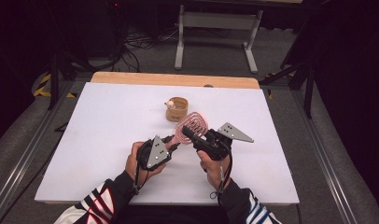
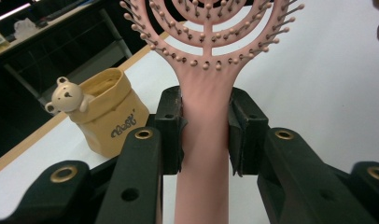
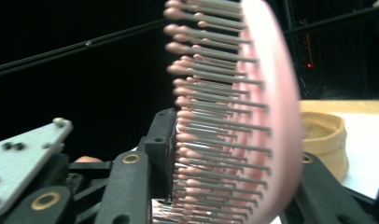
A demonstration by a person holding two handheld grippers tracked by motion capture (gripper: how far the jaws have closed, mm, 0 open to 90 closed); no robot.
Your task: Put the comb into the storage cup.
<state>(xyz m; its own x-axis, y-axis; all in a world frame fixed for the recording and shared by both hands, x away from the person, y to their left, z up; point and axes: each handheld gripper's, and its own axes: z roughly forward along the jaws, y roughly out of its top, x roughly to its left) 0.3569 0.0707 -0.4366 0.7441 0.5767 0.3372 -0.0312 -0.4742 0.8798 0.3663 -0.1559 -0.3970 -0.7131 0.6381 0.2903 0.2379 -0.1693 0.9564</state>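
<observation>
A pink vented hairbrush (image 1: 193, 123) is held above the white table between both grippers. My left gripper (image 1: 172, 143) is shut on its handle (image 2: 204, 116), one black pad pressing each side. My right gripper (image 1: 188, 133) comes in from the right and closes across the brush head (image 3: 271, 116). The bristle tips rest against one pad (image 3: 162, 149), and the other jaw lies behind the brush's back. A tan paper-bag-style pouch (image 1: 177, 108) with a small bear figure (image 2: 66, 95) on its rim stands just beyond the brush.
A bare white table top (image 1: 103, 135) spreads around the hands, with a wooden strip (image 1: 173, 79) along its far edge. Past the table are a white stand (image 1: 215, 28) and cables on the grey floor. The left gripper view shows the pouch (image 2: 106, 112) to the left of the brush.
</observation>
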